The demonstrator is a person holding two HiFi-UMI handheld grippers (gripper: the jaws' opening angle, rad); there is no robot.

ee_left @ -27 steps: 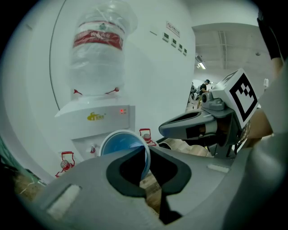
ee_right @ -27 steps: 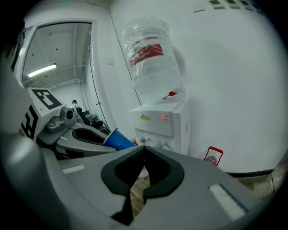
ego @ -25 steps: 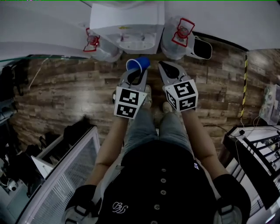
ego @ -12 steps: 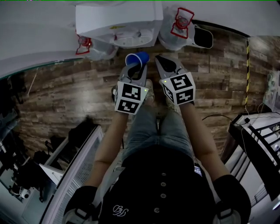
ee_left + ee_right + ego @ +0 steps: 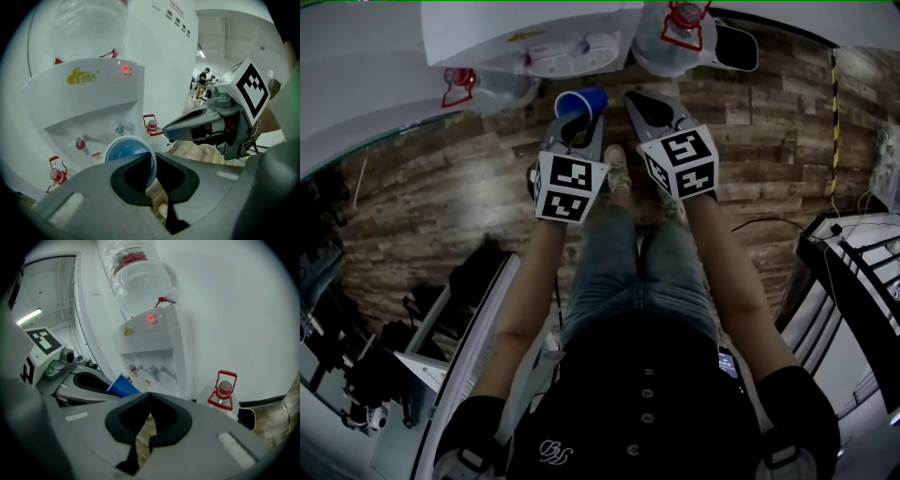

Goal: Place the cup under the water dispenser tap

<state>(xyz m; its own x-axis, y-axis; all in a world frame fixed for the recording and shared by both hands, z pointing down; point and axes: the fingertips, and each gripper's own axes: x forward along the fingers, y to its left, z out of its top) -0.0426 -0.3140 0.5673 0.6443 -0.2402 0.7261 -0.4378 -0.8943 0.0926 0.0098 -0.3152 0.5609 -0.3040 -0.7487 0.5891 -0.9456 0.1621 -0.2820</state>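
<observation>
Wood-plank floor (image 5: 441,206) fills the head view, with a white wall at twelve o'clock. At ten o'clock lies a spare water bottle (image 5: 483,89) with a red handle. Just past it, at eleven o'clock, stands the white water dispenser (image 5: 534,37), its two taps (image 5: 80,143) facing the person. The left forearm reaches straight ahead. The left gripper (image 5: 578,122) slants downward, its marker cube (image 5: 570,187) facing up. Its tongs are closed narrowly on the rim wall of the blue cup (image 5: 581,101), one jaw inside and one outside. The cup is in the air at twelve o'clock of that gripper, mouth toward the camera. It is short of the dispenser and not under a tap. At its three o'clock, parallel and just beside it, the right gripper (image 5: 639,103) slants down likewise, tongs pressed together on nothing. A second bottle (image 5: 680,42) sits at one o'clock.
</observation>
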